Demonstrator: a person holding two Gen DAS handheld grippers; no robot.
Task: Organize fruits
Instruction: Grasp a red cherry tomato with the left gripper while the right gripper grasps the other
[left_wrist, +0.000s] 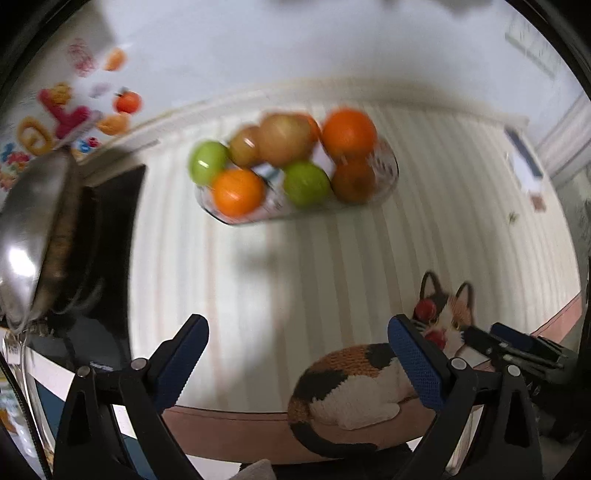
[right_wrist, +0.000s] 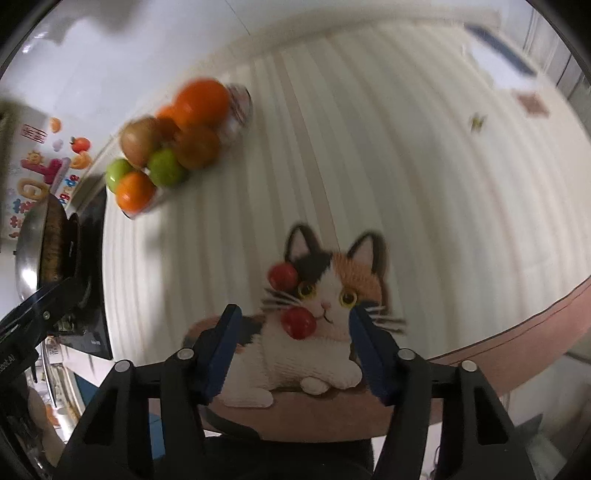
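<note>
A clear glass bowl (left_wrist: 236, 218) (right_wrist: 240, 99) at the back of the striped tabletop holds oranges (left_wrist: 349, 133), green apples (left_wrist: 306, 182) and brownish fruits (left_wrist: 284, 138). Two small red fruits (right_wrist: 283, 276) (right_wrist: 298, 323) lie on a cat-shaped mat (right_wrist: 295, 363) near the front edge. My right gripper (right_wrist: 293, 315) points down over the mat. Its blue pads stand either side of the nearer red fruit without touching it. My left gripper (left_wrist: 297, 325) hangs wide open over bare cloth, left of the mat (left_wrist: 351, 387), with nothing between its fingers.
A steel wok (left_wrist: 26, 221) (right_wrist: 33, 229) sits on a black cooktop (left_wrist: 110, 240) at the left. Colourful magnets (left_wrist: 66, 110) cover the white surface behind it. The pinkish table edge (right_wrist: 517, 332) curves along the front. Small scraps (right_wrist: 478, 122) lie far right.
</note>
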